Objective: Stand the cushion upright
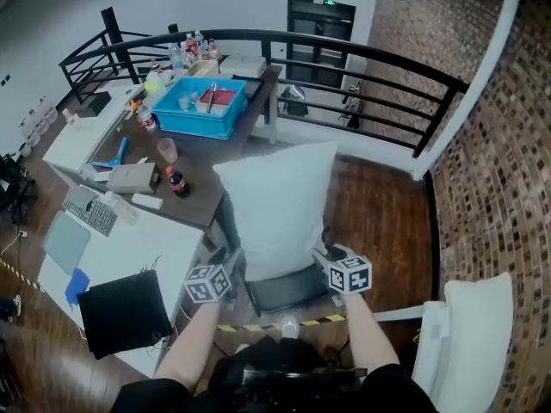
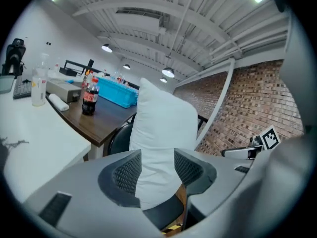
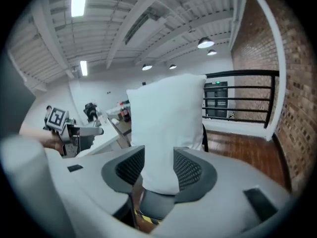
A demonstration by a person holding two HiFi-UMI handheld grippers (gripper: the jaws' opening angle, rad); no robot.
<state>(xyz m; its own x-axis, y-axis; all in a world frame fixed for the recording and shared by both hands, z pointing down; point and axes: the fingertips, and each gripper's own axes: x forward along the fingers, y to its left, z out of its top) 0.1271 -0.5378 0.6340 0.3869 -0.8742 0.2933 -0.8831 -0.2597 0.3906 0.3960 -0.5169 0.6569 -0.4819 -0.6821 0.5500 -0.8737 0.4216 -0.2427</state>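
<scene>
A white cushion (image 1: 280,205) stands upright on the seat of a black chair (image 1: 288,292), leaning slightly back toward the desk. My left gripper (image 1: 234,262) is shut on its lower left corner, and my right gripper (image 1: 325,255) is shut on its lower right corner. In the left gripper view the cushion (image 2: 163,133) fills the gap between the left gripper's (image 2: 157,170) ribbed pads. The right gripper view shows the same: the cushion (image 3: 166,118) pinched in the right gripper (image 3: 158,168), with the chair seat (image 3: 148,205) just below.
A brown desk (image 1: 207,157) behind the chair carries a blue bin (image 1: 202,106) and a cola bottle (image 1: 176,181). A white desk (image 1: 146,248) with a black pad (image 1: 120,312) lies left. A black railing (image 1: 344,58) runs behind. A second white cushion (image 1: 478,334) sits at lower right.
</scene>
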